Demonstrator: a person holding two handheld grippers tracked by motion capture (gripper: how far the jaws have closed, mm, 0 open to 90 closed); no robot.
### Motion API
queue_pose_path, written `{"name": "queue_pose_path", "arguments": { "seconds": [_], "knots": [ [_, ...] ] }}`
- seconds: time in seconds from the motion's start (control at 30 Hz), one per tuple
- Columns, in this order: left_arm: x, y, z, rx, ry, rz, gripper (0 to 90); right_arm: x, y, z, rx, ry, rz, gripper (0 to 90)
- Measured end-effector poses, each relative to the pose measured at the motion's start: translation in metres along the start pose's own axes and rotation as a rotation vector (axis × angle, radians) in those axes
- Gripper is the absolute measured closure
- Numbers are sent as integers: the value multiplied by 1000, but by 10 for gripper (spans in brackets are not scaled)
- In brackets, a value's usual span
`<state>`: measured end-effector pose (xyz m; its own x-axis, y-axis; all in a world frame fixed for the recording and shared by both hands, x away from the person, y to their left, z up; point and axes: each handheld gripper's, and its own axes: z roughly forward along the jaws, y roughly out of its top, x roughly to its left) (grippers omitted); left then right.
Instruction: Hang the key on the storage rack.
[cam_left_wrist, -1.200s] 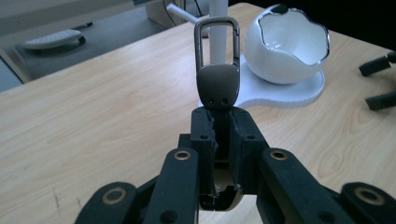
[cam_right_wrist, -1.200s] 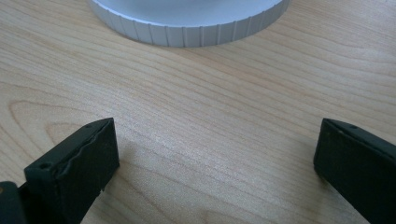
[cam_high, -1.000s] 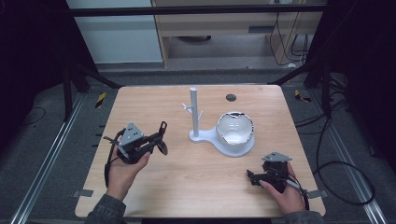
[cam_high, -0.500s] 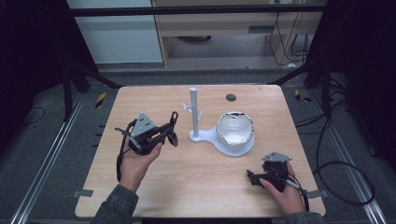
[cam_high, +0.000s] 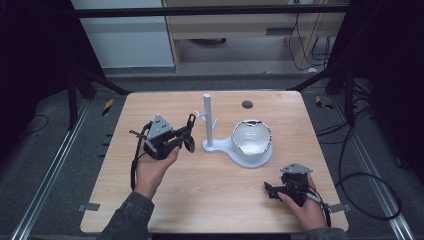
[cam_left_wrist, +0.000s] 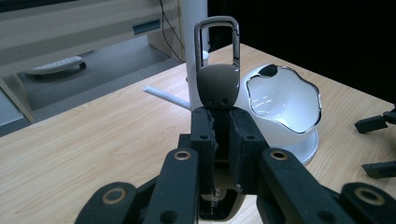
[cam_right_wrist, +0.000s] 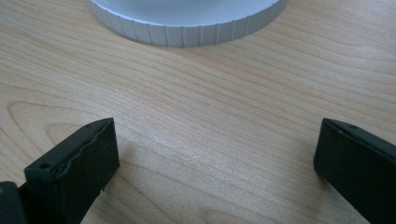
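The key fob (cam_left_wrist: 218, 86), a dark brown tab with a metal carabiner loop at its top, stands upright between the jaws of the left gripper (cam_left_wrist: 219, 135), whose pads are pressed tight against its lower end. In the left gripper view the loop rises in front of the white post (cam_left_wrist: 194, 28) of the stand, and the bowl (cam_left_wrist: 285, 100) sits just to the post's right. From the high view the fob (cam_high: 190, 120) is only a small dark shape at the tip of the left gripper (cam_high: 186, 137), held above the table a little to the left of the stand's post (cam_high: 207, 120); its metal loop is too small to make out there.

The high view shows short pegs branching from the post and a white base that widens to carry the bowl (cam_high: 252, 139). The bowl has a wavy, dark-edged rim and a glossy white inside; I see nothing in it.

The right gripper (cam_high: 274, 190) rests low on the table, nearer the person than the stand, and well apart from it. In the right gripper view its jaws stand wide apart with bare wood between them, gripping nothing, and the ribbed edge of the stand's base (cam_right_wrist: 187, 28) lies just ahead.

The table (cam_high: 210, 200) is pale wood. A small dark disc (cam_high: 247, 104) lies beyond the stand. Dark floor, cables and pale cabinets surround the table.
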<state>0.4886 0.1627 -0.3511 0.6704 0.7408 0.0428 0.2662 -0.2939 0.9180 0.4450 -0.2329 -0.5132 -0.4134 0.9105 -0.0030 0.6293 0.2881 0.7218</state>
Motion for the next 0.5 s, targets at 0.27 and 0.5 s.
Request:
{"name": "queue_pose_path", "arguments": {
  "seconds": [0.27, 0.5],
  "knots": [
    [3, -1, 13, 24, 15, -7, 807, 1, 0, 0, 1, 2, 7, 4],
    [5, -2, 20, 33, 18, -15, 806, 1, 0, -1, 2, 2, 10, 4]
  ]
}}
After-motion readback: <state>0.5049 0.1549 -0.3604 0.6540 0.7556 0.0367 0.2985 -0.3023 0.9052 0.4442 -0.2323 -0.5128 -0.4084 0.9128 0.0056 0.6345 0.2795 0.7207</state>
